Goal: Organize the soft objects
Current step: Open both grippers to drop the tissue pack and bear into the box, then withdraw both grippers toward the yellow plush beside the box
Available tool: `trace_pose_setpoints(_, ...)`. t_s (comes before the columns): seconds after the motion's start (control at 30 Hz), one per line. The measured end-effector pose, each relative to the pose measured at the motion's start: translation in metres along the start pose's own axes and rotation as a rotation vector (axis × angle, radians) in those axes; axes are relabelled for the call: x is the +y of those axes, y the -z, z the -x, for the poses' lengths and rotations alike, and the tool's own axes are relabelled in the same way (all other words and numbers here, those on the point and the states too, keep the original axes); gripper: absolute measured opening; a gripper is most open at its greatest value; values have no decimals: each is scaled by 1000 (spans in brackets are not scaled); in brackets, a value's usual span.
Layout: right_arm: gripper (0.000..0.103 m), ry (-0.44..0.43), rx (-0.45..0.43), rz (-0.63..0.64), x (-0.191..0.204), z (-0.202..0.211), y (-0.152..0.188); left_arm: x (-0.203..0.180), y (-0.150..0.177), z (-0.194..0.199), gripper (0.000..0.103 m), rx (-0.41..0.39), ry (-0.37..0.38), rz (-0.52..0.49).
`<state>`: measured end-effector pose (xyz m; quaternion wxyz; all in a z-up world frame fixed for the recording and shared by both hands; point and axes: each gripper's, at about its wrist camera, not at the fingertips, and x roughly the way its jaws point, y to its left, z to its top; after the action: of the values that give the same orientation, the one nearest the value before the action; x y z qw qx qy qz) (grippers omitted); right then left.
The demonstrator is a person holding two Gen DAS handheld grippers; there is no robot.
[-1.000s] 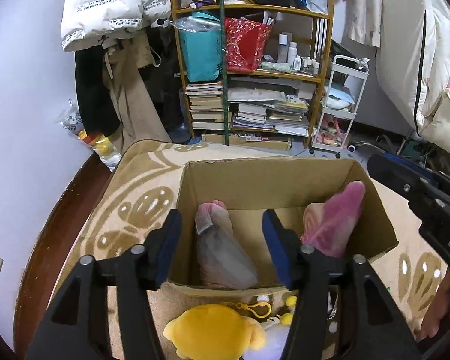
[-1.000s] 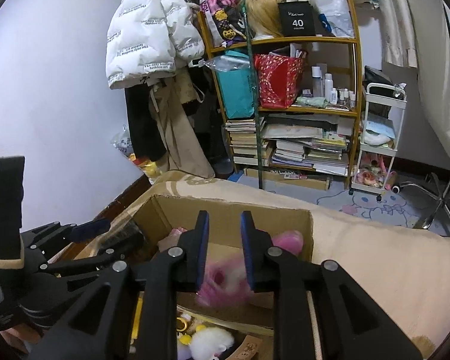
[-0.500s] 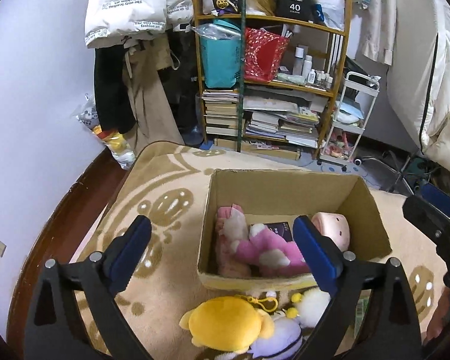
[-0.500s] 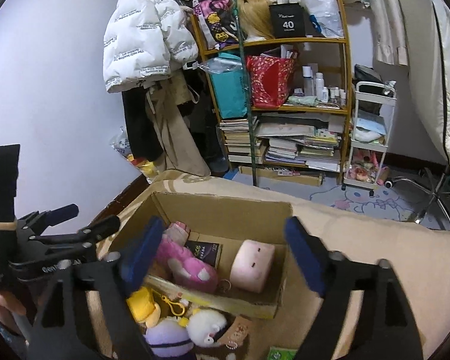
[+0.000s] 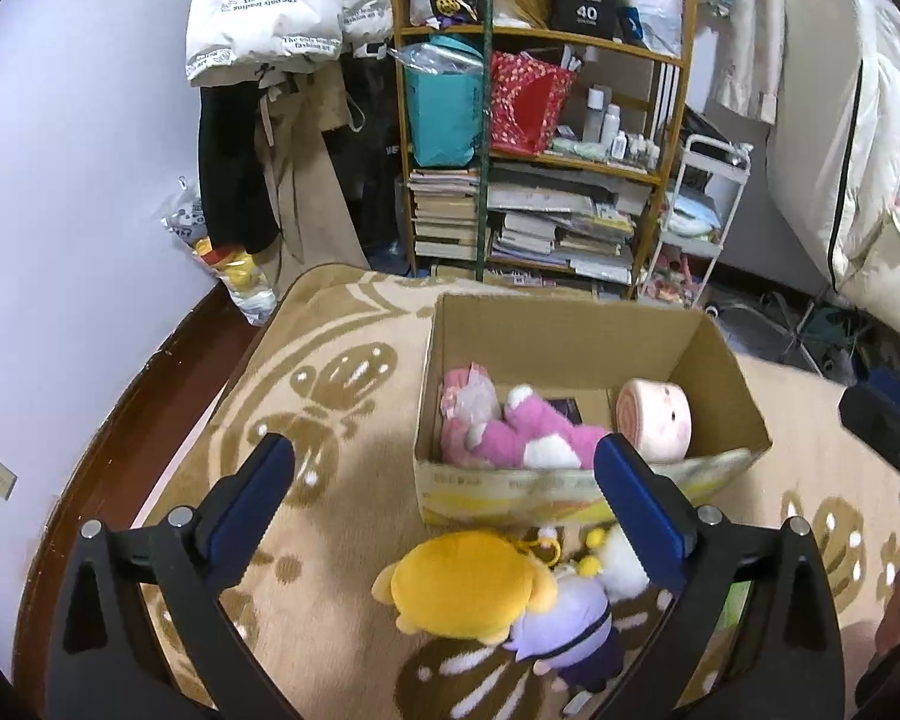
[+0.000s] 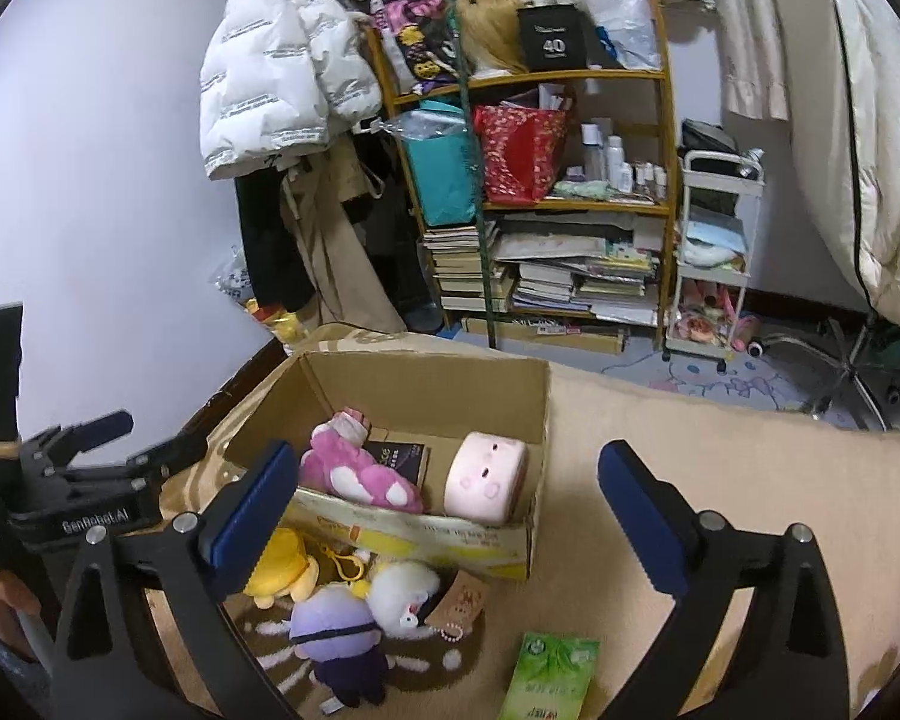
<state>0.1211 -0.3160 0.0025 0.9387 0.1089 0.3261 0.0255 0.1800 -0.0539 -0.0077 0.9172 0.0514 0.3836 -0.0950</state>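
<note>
Three plush toys [image 6: 354, 588] lie outside the box [image 6: 426, 537].

We see a brown cardboard box [image 5: 720, 360], pink plush [image 5: 528, 432], yellow plush [image 5: 456, 582], maybe-purple one [image 6: 330, 630], tan patterned rug [image 5: 330, 396].

Cardboard box [image 5: 576, 330] ahead of the jaws, holding plush toy [image 5: 528, 435] left and roll cushion [image 5: 657, 420] right; three plush toys [image 5: 468, 585] lying between jaws and box.

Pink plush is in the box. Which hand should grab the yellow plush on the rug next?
Left, probably. The yellow plush lies between the left gripper jaws, which are opening and empty. In the right gripper view it sits off beside one finger.
</note>
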Motion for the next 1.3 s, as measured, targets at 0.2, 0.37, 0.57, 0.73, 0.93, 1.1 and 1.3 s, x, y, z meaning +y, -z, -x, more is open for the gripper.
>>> trace_pose_setpoints(0.2,103,6,29,-18,-3,1,14,0,12,-5,99,26,-14,-10)
trace_pose_setpoints(0.37,103,17,78,-52,-11,-10,34,5,23,-15,99,65,-29,-19)
trace_pose_setpoints(0.57,103,13,143,-87,-20,-22,57,8,38,-27,99,114,-32,-22)
trace_pose_setpoints(0.73,103,3,195,-127,-27,-33,67,8,46,-34,99,149,-22,-15)
trace_pose_setpoints(0.93,103,10,244,-186,-41,-44,79,7,58,-47,99,195,-9,-20)
trace_pose_setpoints(1.1,103,37,286,-200,-47,-54,88,4,66,-61,99,244,-8,-36)
trace_pose_setpoints(1.3,103,35,331,-187,-45,-66,95,-2,70,-75,99,273,8,-36)
